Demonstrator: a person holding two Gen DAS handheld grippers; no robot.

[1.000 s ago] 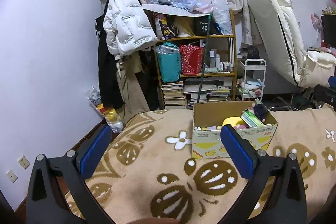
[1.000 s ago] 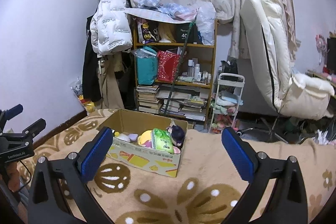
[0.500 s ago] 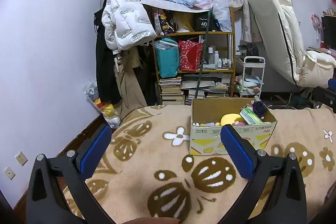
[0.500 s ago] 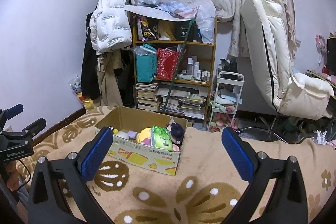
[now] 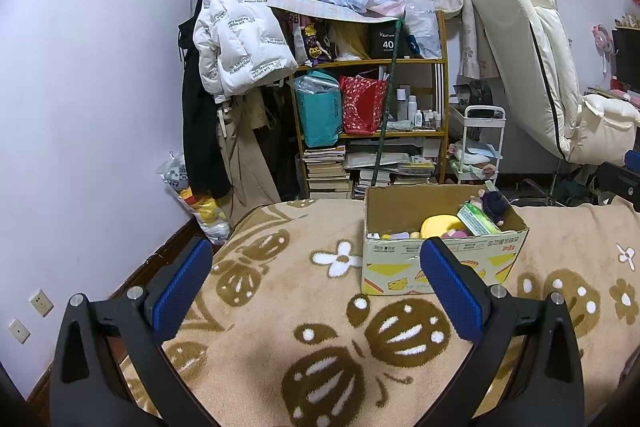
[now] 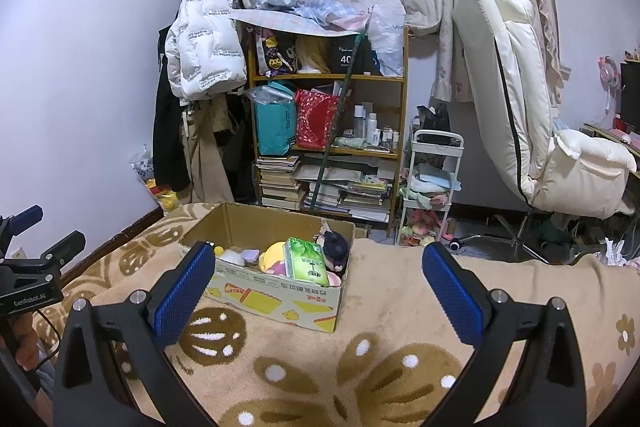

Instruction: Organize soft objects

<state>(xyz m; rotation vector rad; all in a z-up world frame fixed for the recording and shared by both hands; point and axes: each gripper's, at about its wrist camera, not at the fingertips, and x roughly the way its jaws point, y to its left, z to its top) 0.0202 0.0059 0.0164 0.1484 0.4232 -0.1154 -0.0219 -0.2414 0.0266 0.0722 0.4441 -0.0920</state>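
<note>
The cardboard box sits on the flowered blanket, far of both grippers, and already holds soft things: a green tissue pack, a dark-haired doll, a yellow plush and small pale pieces at its left. No loose soft object shows on the blanket, so the gathering looks largely done. The right gripper and left gripper both hang spread apart, empty, above the blanket.

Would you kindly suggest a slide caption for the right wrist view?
Open right tongs hover above the patterned blanket, facing a cardboard box of soft toys.
</note>
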